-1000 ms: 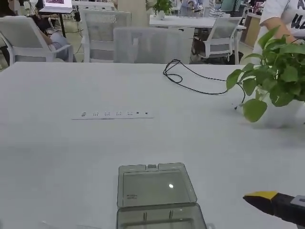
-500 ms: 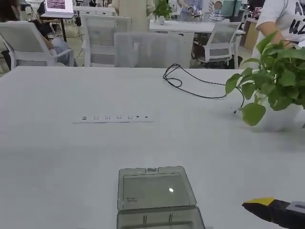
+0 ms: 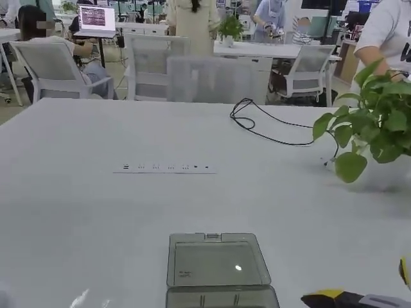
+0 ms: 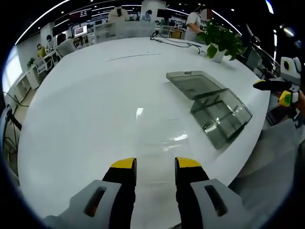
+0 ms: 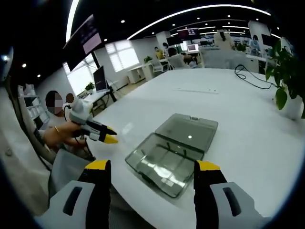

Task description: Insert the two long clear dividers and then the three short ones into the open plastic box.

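Note:
The open smoky plastic box (image 3: 218,262) lies at the near edge of the white table, lid flat behind its base (image 4: 220,113). Clear dividers (image 4: 159,138) lie flat on the table just ahead of my left gripper (image 4: 156,164), whose jaws stand a little apart with nothing between them. The dividers show as a faint glint (image 3: 82,298) left of the box. My right gripper (image 5: 153,165) is wide open and empty, hovering short of the box (image 5: 171,148). One of its fingers (image 3: 343,299) shows right of the box. The left gripper (image 5: 108,134) hangs off the table's near side.
A potted green plant (image 3: 376,128) stands at the right of the table, with a black cable (image 3: 270,125) looping behind it. A flush socket strip (image 3: 165,168) sits mid-table. Chairs and people are beyond the far edge.
The head camera has tilted, so the box and plant sit lower in the picture. The right gripper's finger has sunk toward the near edge beside the box.

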### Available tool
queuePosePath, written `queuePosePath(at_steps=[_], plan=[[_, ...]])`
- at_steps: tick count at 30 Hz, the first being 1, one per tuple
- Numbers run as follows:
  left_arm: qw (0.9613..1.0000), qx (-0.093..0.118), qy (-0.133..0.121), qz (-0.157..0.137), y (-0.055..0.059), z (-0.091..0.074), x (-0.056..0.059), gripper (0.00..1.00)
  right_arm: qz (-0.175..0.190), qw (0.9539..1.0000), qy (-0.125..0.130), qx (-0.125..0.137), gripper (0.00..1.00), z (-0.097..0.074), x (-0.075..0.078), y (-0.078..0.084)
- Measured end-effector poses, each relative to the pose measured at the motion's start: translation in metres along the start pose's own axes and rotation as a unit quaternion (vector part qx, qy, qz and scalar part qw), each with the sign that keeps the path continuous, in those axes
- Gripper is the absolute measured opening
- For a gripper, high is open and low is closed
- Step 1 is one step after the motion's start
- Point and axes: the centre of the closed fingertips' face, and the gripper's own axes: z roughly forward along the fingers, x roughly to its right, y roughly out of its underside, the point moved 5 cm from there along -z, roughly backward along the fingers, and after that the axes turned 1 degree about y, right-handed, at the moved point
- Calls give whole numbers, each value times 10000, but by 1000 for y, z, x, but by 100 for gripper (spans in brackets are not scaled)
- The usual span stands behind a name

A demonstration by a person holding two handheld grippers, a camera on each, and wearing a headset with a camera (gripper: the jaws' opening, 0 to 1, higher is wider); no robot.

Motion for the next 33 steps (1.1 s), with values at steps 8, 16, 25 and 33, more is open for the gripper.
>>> queuePosePath(at_steps=[8,16,25,33], plan=[[9976,620,255,165,-10,-7,27,30,352,9990,-168,198,57,17,-17,0],[9907,1205,602,189,-23,-13,58,30,619,9962,-300,542,45,27,-31,-10],[9799,1574,1221,-85,-30,-16,89,30,1034,9906,-337,828,32,34,-44,-14],[9714,1799,1542,-150,-39,-21,112,30,1237,9876,-395,877,28,45,-58,-10]])
